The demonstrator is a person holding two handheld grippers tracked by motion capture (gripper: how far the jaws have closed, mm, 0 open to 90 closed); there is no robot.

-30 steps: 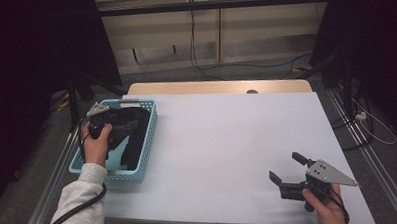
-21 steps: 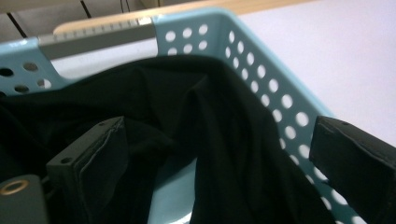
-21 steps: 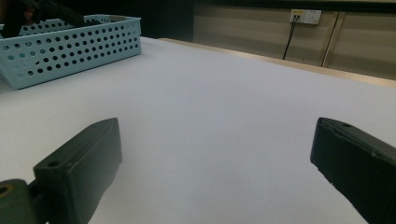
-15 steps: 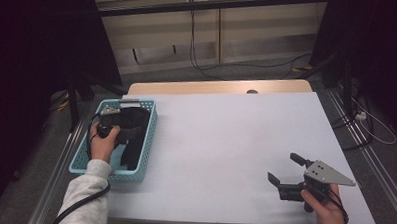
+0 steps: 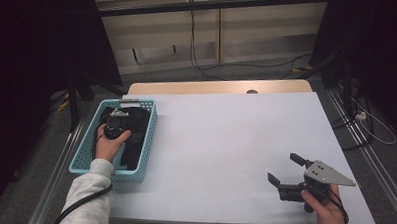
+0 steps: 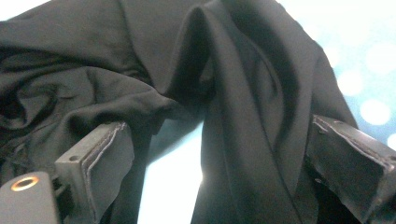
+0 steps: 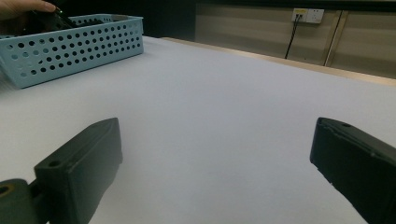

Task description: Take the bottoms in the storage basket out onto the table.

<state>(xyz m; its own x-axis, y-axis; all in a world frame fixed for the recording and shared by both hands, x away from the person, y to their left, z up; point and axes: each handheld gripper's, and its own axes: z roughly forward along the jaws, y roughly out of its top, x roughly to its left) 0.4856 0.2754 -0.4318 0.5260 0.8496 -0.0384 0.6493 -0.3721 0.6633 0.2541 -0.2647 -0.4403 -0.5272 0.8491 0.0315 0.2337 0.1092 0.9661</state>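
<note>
A light-blue perforated basket [image 5: 113, 172] stands at the table's left edge with a black cloth [image 5: 133, 140] in it. My left gripper [image 5: 117, 124] is down inside the basket, pointing into the cloth. In the left gripper view the left gripper [image 6: 217, 135] stands open, its jaws wide apart with a raised fold of the black cloth [image 6: 243, 93] between them. My right gripper [image 5: 285, 168] hovers low over the front right of the white table [image 5: 226, 128], open with nothing between its fingers. The right gripper view shows that gripper [image 7: 217, 135] facing the basket [image 7: 70, 42].
A wooden strip [image 5: 217, 86] runs along the table's far edge. Cables [image 5: 198, 52] lie on the floor beyond it. A metal rail [image 5: 380, 163] runs along the right side. A hand [image 7: 23, 7] rests at the basket's rim.
My left gripper has sunk from above the basket's far end down into the black cloth. The right gripper has barely moved.
</note>
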